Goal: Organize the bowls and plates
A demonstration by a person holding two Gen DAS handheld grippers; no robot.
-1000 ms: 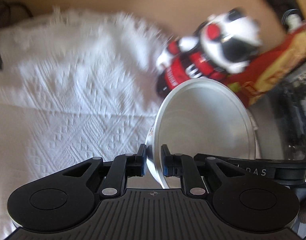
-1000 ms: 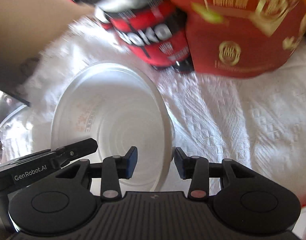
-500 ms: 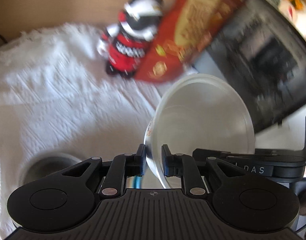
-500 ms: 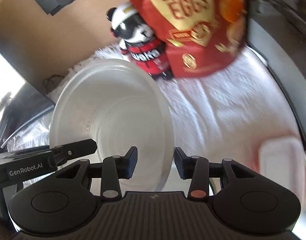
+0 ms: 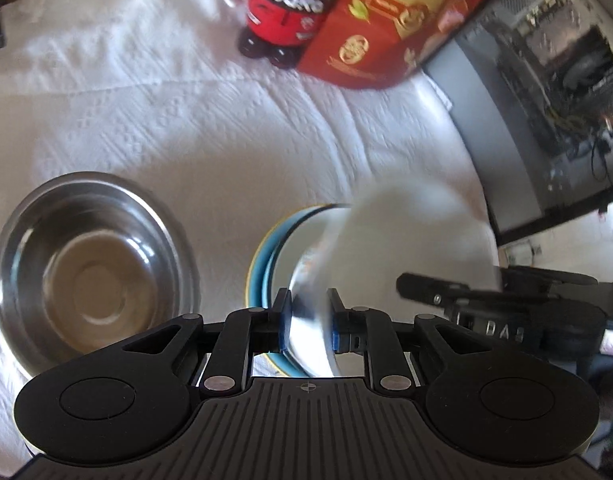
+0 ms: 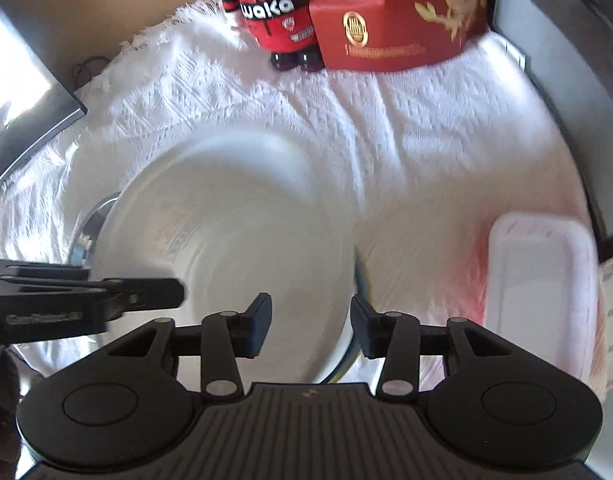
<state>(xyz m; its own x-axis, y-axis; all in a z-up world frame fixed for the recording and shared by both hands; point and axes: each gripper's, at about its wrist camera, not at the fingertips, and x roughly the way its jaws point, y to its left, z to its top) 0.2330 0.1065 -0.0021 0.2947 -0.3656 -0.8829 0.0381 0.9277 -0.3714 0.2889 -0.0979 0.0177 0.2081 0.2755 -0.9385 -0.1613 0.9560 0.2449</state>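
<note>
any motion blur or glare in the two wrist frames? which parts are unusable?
Left wrist: white bowl smeared by motion blur, rim unreadable; steel bowl fairly sharp, with specular highlights. Right wrist: white bowl and the other gripper's finger soft; pink-edged container overexposed and blurred; tablecloth sunlit, texture still legible. Both: fisheye bending at the edges.
</note>
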